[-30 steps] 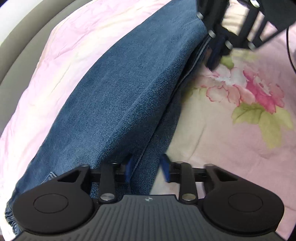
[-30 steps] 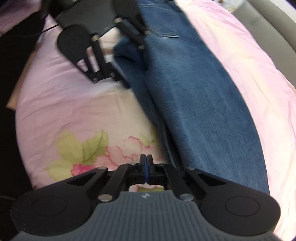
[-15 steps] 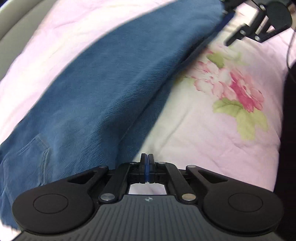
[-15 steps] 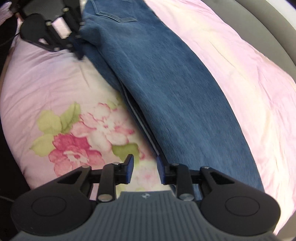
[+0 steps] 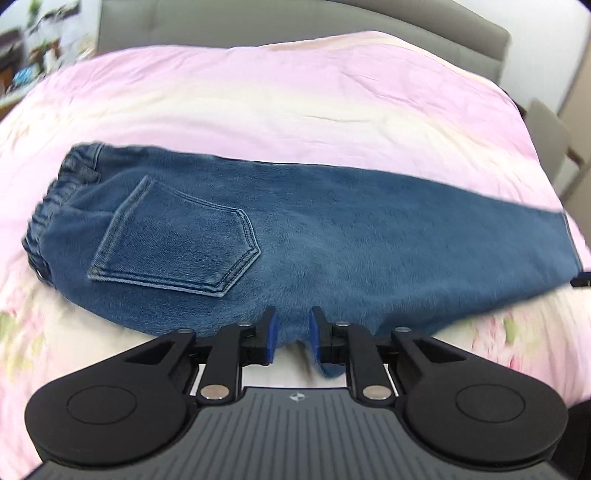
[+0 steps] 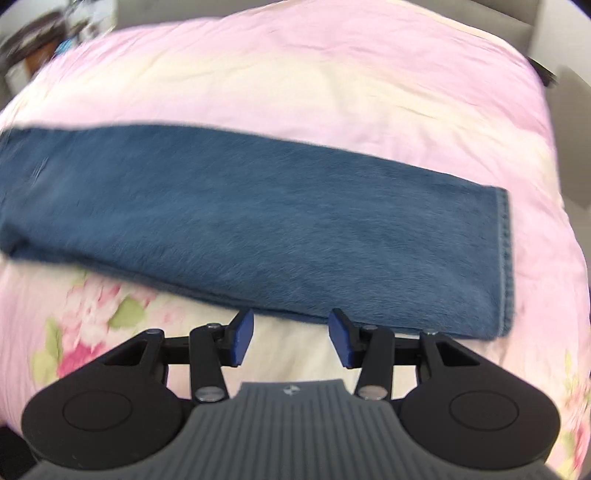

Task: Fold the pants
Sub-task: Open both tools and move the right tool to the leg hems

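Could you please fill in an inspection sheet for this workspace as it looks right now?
Surface: pink floral bedspread, lightly wrinkled.
Job's things: jeans folded lengthwise, lying flat; waistband at left, hem at right, back pocket facing up.
Clutter: nothing seen on the bedspread.
Grippers: left hand-held gripper open at the jeans' near edge; right hand-held gripper open just short of the leg's near edge; neither holds anything.
Cables: nothing seen.
Surroundings: grey headboard behind; blurred shelves at far left.
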Demonstrator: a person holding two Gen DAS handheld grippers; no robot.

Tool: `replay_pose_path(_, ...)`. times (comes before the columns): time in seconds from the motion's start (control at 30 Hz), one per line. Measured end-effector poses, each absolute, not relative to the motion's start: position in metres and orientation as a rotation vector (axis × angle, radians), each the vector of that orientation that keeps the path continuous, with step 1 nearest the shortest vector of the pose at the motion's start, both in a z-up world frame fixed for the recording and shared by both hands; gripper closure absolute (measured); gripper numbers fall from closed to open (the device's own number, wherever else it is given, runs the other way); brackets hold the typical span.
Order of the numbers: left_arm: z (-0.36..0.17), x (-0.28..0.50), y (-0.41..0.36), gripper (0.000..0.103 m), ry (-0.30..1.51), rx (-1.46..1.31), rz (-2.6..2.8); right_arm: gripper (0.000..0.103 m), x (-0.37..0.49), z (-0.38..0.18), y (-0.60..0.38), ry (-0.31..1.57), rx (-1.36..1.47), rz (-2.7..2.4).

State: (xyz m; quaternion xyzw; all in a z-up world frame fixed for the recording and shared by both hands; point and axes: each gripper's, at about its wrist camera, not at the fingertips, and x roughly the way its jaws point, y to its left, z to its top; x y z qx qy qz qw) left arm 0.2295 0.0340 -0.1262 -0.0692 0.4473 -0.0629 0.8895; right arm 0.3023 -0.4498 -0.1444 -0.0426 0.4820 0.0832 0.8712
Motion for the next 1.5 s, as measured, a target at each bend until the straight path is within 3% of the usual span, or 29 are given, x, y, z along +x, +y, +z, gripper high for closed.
replay_pose_path(0.17, -0.142, 0.247, 0.006, 0.083, 0.983, -0.077, -0.140, 0.060, 0.318, -0.149, -0.450, 0.937, -0.116, 0.092)
replay_pose_path(0.27, -0.170, 0.256, -0.007, 0.084, 1.100, 0.025, -0.136, 0.060, 0.331, -0.170, -0.454, 0.996, -0.173, 0.045)
replay_pose_path(0.43, -0.192, 0.260, -0.015, 0.082, 1.144, 0.151, -0.142, 0.059, 0.341, -0.207, -0.478, 1.073, -0.128, -0.019)
replay_pose_path(0.63, -0.181, 0.263, -0.027, 0.081, 1.154, 0.217, -0.110, 0.059, 0.341, -0.201, -0.482, 1.086, -0.110, -0.015)
replay_pose_path(0.87, -0.137, 0.252, -0.033, 0.081, 1.023, 0.109, -0.134, 0.059, 0.318, -0.168, -0.536, 1.016, 0.202, -0.088)
replay_pose_path(1.03, -0.121, 0.269, -0.084, 0.081, 0.951, 0.043, -0.240, 0.056, 0.301, -0.159, -0.587, 0.935, 0.476, -0.175)
replay_pose_path(1.5, -0.160, 0.325, -0.251, 0.081, 0.975, 0.077, -0.512, 0.056, 0.305, -0.225, -0.659, 0.896, 0.803, -0.245)
